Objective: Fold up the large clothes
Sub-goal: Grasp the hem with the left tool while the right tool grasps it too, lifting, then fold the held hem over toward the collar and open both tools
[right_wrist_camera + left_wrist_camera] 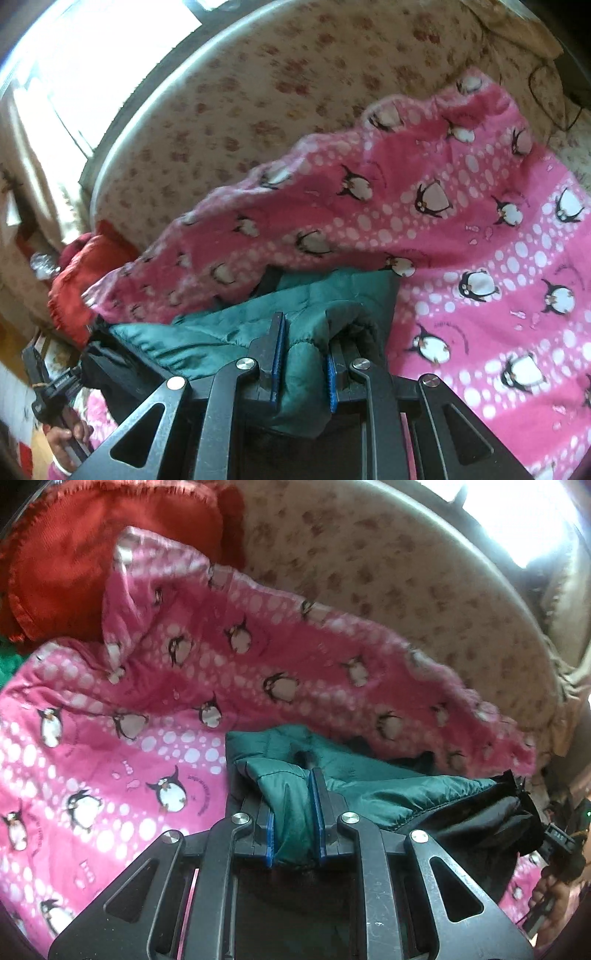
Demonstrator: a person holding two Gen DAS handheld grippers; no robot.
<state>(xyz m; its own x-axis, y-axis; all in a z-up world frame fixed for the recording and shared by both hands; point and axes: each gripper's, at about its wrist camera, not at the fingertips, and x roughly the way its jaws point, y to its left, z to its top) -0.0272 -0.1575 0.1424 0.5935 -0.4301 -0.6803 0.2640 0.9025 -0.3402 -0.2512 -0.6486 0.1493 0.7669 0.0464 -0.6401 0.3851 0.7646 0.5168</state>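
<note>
A dark green quilted jacket (pixel 369 786) with a black lining (pixel 480 823) hangs stretched between both grippers above a pink penguin blanket (pixel 129 709). My left gripper (pixel 293 812) is shut on a bunched green fold of it; the blue pads (pixel 317 812) press the cloth. In the right wrist view the same green jacket (pixel 229 332) runs off to the left, and my right gripper (pixel 304 354) is shut on its padded hem. The other gripper and a hand (pixel 64 439) show at the lower left there, and the right gripper's hand (pixel 550 897) shows at the left view's lower right.
The pink penguin blanket (pixel 480 258) lies rumpled over a floral-print mattress (pixel 240 110). A red fringed cushion (pixel 92 554) sits at the far left, seen also as a red cushion (pixel 81 280). A bright window (pixel 517 513) lies beyond the bed edge.
</note>
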